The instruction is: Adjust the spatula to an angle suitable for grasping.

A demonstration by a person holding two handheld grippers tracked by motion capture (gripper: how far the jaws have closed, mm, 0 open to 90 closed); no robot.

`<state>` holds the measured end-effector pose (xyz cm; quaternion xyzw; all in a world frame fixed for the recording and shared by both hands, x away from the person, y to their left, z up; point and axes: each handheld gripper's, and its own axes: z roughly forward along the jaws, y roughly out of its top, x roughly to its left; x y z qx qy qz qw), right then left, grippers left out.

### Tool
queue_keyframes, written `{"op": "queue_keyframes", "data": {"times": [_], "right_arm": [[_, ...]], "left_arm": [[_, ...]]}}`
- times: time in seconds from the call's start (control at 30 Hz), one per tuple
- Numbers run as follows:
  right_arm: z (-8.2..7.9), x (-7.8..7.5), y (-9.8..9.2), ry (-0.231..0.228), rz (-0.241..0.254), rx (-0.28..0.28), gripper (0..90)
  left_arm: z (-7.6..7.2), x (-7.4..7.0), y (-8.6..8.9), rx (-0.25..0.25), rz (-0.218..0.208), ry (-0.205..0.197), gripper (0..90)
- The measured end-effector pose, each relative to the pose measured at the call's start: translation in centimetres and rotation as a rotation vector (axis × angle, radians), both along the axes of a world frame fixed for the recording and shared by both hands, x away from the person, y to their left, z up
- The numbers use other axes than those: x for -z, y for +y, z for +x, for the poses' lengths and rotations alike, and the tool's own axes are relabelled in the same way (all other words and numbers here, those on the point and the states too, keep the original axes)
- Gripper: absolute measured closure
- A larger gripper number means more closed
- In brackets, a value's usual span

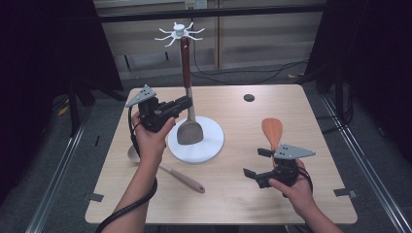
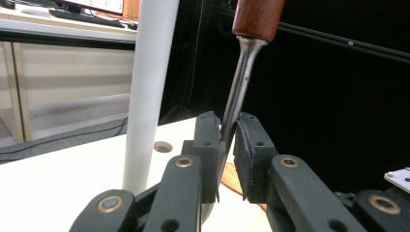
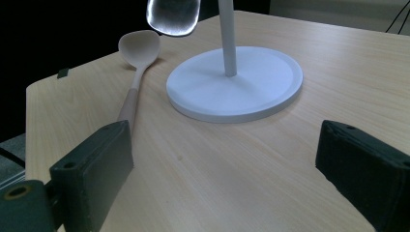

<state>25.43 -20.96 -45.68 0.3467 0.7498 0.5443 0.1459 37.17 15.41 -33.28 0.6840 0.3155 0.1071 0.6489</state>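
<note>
So, L to R on the desk point(image 1: 233, 194). Wooden spoon point(image 1: 180, 175) lies near the front-left part, bowl toward the left edge and partly hidden behind the left forearm, handle running toward the front-centre; in the right gripper view its pale bowl sits just left of the stand base.

Left hand point(image 1: 151, 138) holds the left gripper point(image 1: 186, 103) above the desk's left-centre, jaws pointing right. Jaws are closed on the metal shank of a spatula point(image 1: 189, 127): the left gripper view shows the pads point(image 2: 251, 145) pinching the steel neck just below the red-brown wooden handle. Spatula stands roughly upright, handle up, grey blade down over the stand base.

White stand point(image 1: 197, 141): round flat base at desk centre, thin white pole beside the spatula, hook crown w/ radiating prongs at top. Can't tell whether the spatula's handle end touches a hook.

Small dark round hole point(image 1: 248, 97) near the back edge, right of centre.

Orange-brown wooden paddle point(image 1: 272, 132) lies flat right of the base, partly behind the right gripper.

Right hand point(image 1: 294, 187) holds the right gripper point(image 1: 257, 162) near the front-right, jaws pointing left toward the stand, spread wide w/ nothing between them, just bare wood.
</note>
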Motion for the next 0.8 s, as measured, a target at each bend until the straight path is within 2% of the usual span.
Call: {"op": "queue_keyframes", "data": {"times": [0.17,0.27,0.57,0.6,0.67,0.73,0.77,0.8], "right_arm": [[0.0,0.0,0.0,-0.005,-0.003,-0.008,5.9],[-0.1,-0.1,0.1,-0.006,-0.002,-0.008,5.9],[-0.2,-0.2,0.2,-0.007,-0.010,-0.008,6.0],[-0.3,-0.2,0.2,-0.007,-0.007,-0.011,6.0],[-0.3,-0.2,0.2,-0.014,-0.011,-0.013,6.0],[-0.3,-0.2,0.3,-0.012,-0.011,-0.014,6.0],[-0.3,-0.2,0.3,-0.012,-0.011,-0.014,6.0],[-0.3,-0.2,0.4,-0.016,-0.013,-0.017,6.0]], "left_arm": [[0.1,0.0,0.0,-0.019,-0.007,-0.013,78.7],[0.0,-0.1,-0.2,-0.020,-0.032,-0.026,77.9],[-0.3,-0.8,-0.1,-0.025,-0.019,-0.055,77.4],[-0.6,-0.9,-0.1,-0.038,-0.033,-0.071,77.4],[-0.8,-1.2,0.0,-0.052,-0.018,-0.089,77.4],[-1.1,-1.6,0.0,-0.073,0.016,-0.118,77.5],[-1.1,-1.6,0.0,-0.073,0.016,-0.118,77.7],[-1.4,-2.0,0.1,-0.074,0.030,-0.145,78.5]]}}
